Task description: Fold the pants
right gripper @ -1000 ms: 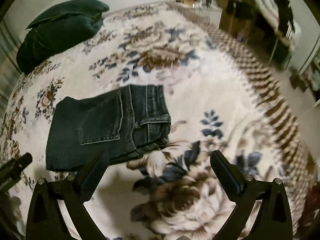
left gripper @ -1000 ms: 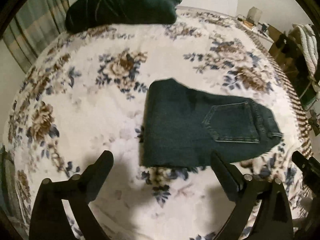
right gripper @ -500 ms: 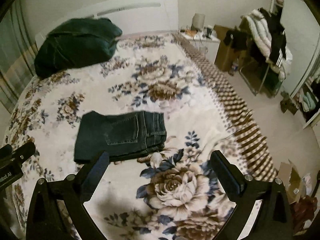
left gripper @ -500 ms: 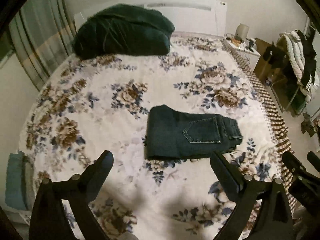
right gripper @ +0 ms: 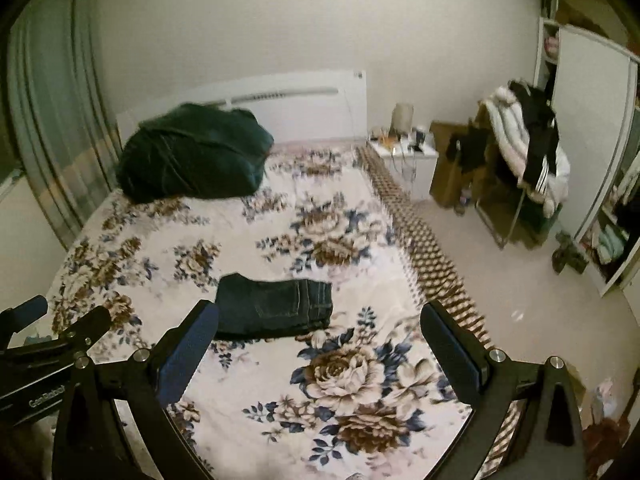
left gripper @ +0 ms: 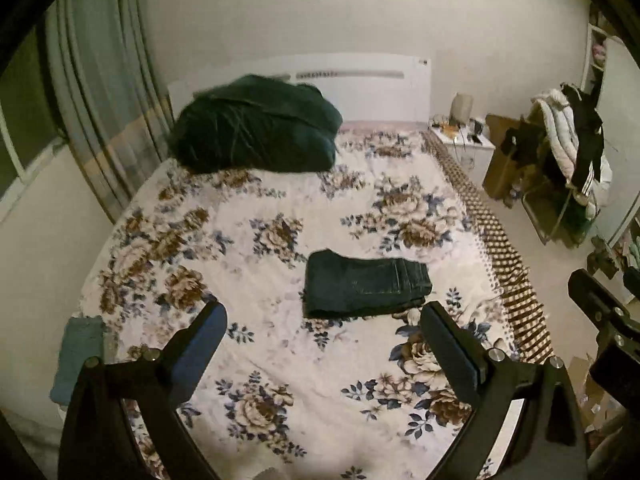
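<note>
Dark blue jeans lie folded into a compact rectangle on the floral bedspread, back pocket up and waistband to the right. The right wrist view shows the same folded jeans just beyond its left finger. My left gripper hangs open well back from the jeans and above the bed's near part, holding nothing. My right gripper is open too and empty, to the right of the jeans. The left gripper's body shows at the left edge of the right wrist view.
A dark green bundle of bedding sits at the head of the bed by the white headboard. Right of the bed are a nightstand, a rack draped with clothes and open floor. Curtains hang on the left.
Both grippers have pulled up and back from the bed, so the folded jeans look smaller and farther. The jeans have not moved. Both grippers stay open.
</note>
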`<state>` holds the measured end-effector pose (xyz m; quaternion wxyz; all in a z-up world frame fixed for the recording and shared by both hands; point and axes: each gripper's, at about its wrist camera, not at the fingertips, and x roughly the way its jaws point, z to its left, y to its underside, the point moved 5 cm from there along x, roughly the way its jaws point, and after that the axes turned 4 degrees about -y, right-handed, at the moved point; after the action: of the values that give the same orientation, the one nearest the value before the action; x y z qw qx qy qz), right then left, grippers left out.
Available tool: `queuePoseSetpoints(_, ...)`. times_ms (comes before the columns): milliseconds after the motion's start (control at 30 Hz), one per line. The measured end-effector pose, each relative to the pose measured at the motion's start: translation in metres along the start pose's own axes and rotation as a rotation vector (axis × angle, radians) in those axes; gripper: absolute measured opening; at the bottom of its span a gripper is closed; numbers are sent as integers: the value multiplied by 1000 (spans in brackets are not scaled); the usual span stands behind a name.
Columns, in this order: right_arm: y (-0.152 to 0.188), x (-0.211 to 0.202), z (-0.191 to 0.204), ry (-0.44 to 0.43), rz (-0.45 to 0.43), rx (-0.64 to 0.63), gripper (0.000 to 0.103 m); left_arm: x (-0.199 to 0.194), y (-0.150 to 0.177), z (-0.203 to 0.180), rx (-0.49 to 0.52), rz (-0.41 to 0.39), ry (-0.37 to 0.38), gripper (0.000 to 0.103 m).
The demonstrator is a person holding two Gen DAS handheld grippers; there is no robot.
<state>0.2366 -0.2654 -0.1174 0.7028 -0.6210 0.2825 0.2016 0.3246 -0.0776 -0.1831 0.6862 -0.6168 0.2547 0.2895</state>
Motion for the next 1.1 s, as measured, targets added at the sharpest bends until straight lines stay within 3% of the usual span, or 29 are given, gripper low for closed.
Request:
queuePoseSetpoints(233, -17, -108, 11, -15, -90, -31, 103, -73, -6, 13, -15, -86, -6, 99)
queuePoseSetpoints(467, -19, -181, 13, -33, -126, -33, 103, -111, -4, 23, -42, -122, -12, 99)
queuePoseSetpoints(767, -15, -211, 12, -55, -114, -39, 103, -126, 4, 27, -65, -120, 30, 103)
queuePoseSetpoints(1100, -24, -187, 5, -57, -70, -54, 103, -123, 4, 31, -80, -75, -17, 103)
